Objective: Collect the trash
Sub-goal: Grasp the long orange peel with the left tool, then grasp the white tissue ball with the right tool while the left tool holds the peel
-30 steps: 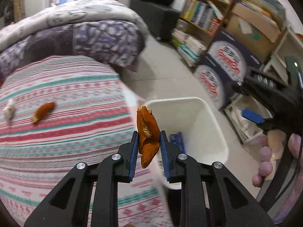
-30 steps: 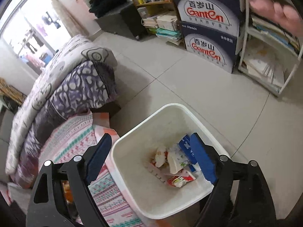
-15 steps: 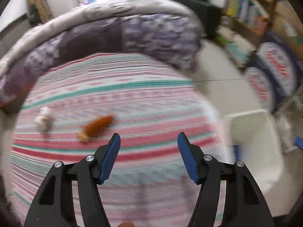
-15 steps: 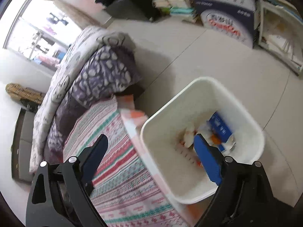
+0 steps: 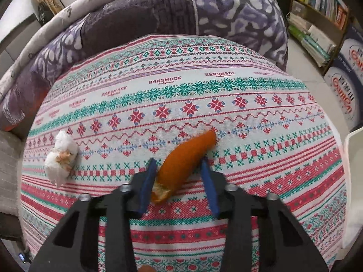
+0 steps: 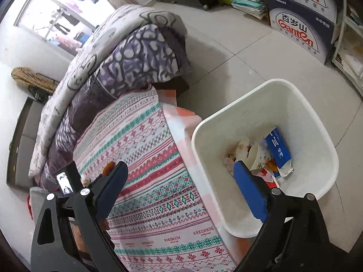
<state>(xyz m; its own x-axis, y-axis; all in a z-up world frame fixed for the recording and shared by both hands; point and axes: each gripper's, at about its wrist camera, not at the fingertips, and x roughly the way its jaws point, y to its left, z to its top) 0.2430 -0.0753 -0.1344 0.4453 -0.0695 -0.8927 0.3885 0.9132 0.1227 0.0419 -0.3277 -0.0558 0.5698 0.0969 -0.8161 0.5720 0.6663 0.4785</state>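
Note:
In the left wrist view an orange peel [image 5: 186, 158] lies on the patterned tablecloth [image 5: 181, 95]. My left gripper [image 5: 179, 165] is open with its blue pads on either side of the peel, down at the cloth. A crumpled white tissue [image 5: 60, 156] lies to the left. In the right wrist view my right gripper [image 6: 181, 181] is open and empty, above the table edge beside the white trash bin [image 6: 317, 122], which holds a blue carton [image 6: 278, 149], a paper cup and wrappers. The peel [image 6: 109, 166] shows small behind the left pad.
A purple and grey quilt [image 5: 181, 15] lies behind the table. Bookshelves [image 5: 317, 11] and stacked water cartons [image 6: 299, 20] stand on the tiled floor [image 6: 261, 68] to the right. The bin rim [image 5: 354, 140] shows at the right edge.
My left gripper let go of the first peel over the bin, swung left over the table and came down around the second peel. The right gripper drifted back and stayed open.

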